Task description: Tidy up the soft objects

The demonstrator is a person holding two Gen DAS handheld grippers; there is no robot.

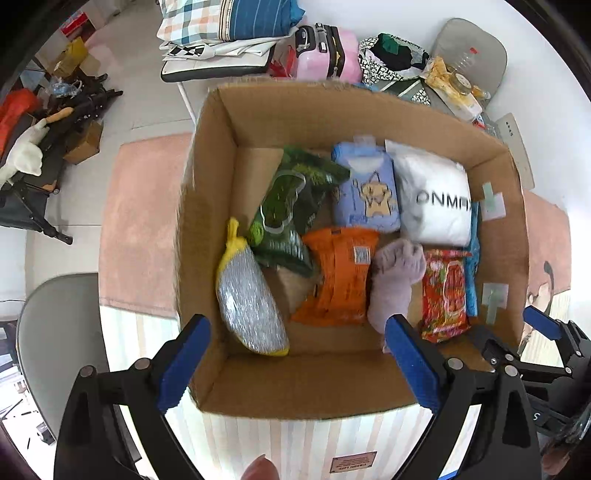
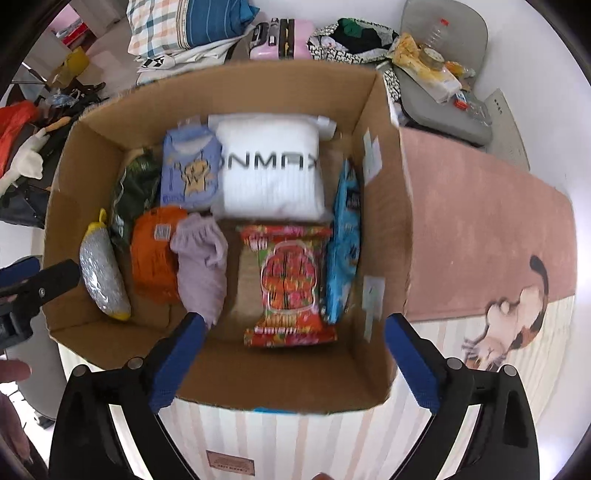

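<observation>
An open cardboard box [image 1: 207, 192] [image 2: 384, 177] holds soft packs: a white pack [image 1: 432, 199] [image 2: 269, 173], a blue shirt pack [image 1: 365, 192] [image 2: 190, 170], a green bag [image 1: 291, 206] [image 2: 129, 195], an orange pack [image 1: 340, 273] [image 2: 151, 254], a lilac cloth [image 1: 395, 280] [image 2: 201, 258], a red snack bag [image 1: 445, 291] [image 2: 290, 284], a light-blue bag [image 2: 345, 243] and a silver-yellow pouch [image 1: 247, 295] [image 2: 101, 273]. My left gripper [image 1: 297, 363] is open and empty above the box's near edge. My right gripper [image 2: 293, 363] is open and empty there too; it also shows in the left wrist view [image 1: 517, 332].
The box stands on a striped surface [image 2: 295, 435] beside a pink mat [image 2: 480, 229] [image 1: 140, 221]. Behind are pillows [image 1: 229, 22], a pink case [image 1: 325, 51], a grey chair [image 2: 439, 99] with clutter, and a tripod [image 1: 74, 110] on the floor at left.
</observation>
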